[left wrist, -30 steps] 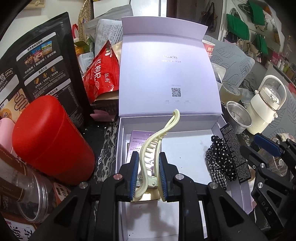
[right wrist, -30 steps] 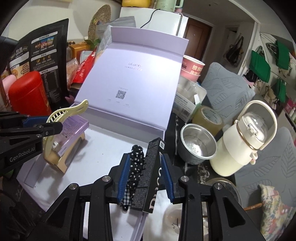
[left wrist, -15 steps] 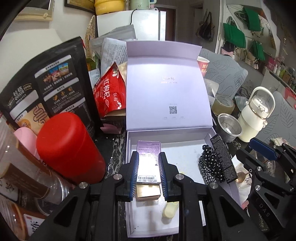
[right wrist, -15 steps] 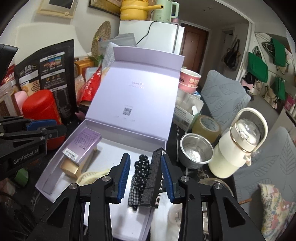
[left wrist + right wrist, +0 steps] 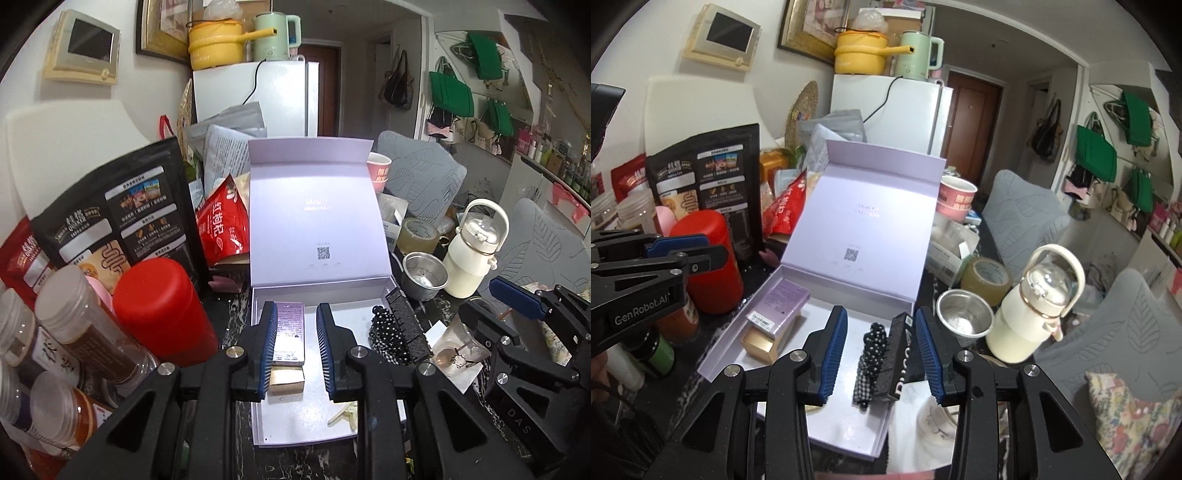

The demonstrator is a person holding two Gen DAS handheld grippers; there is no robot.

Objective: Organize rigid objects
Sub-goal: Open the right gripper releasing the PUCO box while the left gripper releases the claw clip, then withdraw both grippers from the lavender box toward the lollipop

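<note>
The left gripper (image 5: 295, 350) hangs over the near left part of the lilac box (image 5: 258, 424), and its blue fingers (image 5: 269, 343) are spread apart with nothing between them. The right gripper (image 5: 881, 350) hangs over the right side of the same box, and its fingers (image 5: 834, 350) are spread wide too, holding nothing.

A second ago the left gripper was pinching the cream hair clip (image 5: 343, 413). Now the clip lies flat on the box floor, near the front, partly hidden under the right finger of that gripper. The right gripper was shut on the long black box (image 5: 899, 358) back then. Now that box leans along the right wall of the lilac box, and the spotted scrunchie (image 5: 870, 358) lies just beside it. Both grippers have pulled up and back, so more of the room shows.

Farther in, the purple carton (image 5: 290, 336) rests on top of the gold box (image 5: 286, 380) at the left side of the lilac box. The lid stands open behind them. A red can (image 5: 162, 310) stands just left of the box. A steel cup (image 5: 964, 314) and a cream bottle (image 5: 1030, 314) stand to its right.
</note>
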